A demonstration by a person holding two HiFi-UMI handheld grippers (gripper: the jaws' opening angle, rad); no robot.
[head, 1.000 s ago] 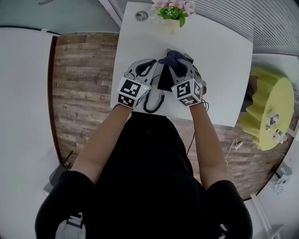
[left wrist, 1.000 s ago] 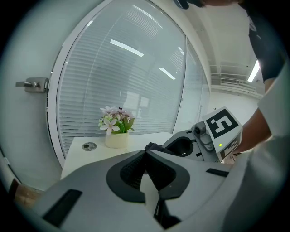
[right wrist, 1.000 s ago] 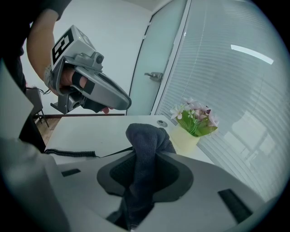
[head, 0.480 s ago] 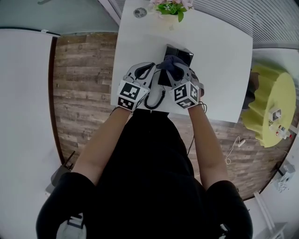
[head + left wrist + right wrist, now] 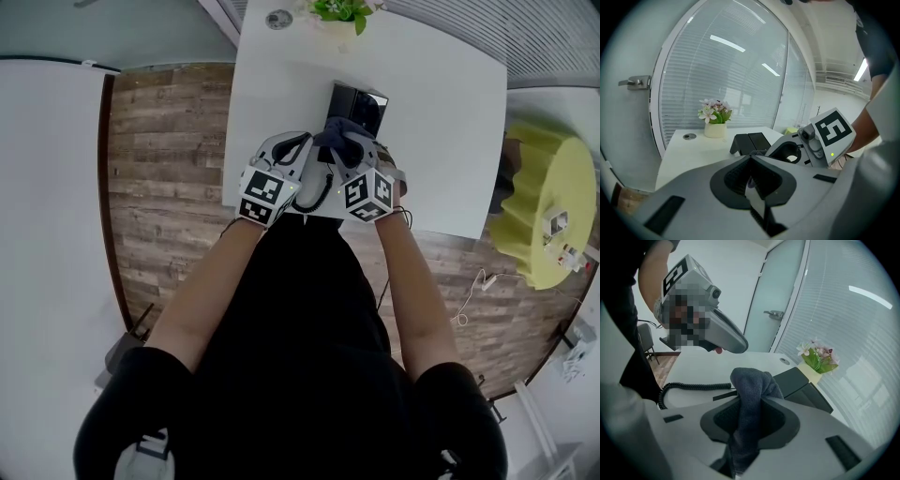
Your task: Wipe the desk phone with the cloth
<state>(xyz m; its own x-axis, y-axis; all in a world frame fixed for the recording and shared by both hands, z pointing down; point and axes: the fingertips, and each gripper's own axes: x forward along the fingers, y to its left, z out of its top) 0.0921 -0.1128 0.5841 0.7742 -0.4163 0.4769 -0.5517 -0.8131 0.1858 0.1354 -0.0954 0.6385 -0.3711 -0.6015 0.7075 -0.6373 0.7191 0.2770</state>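
A black desk phone sits mid-table on the white table; its coiled cord runs to the near edge. My right gripper is shut on a dark blue-grey cloth, which bunches over the phone's near end. In the right gripper view the cloth stands up between the jaws, with the phone just beyond and the cord to the left. My left gripper is beside it on the left, jaws together with nothing held. The left gripper view shows the phone ahead.
A pot of pink flowers stands at the table's far edge, next to a round cable grommet. A yellow seat is to the right on the wood floor. Glass walls with blinds rise behind the table.
Both grippers have come back toward the table's near edge with the cloth. More of the phone's far end now shows beyond the cloth.
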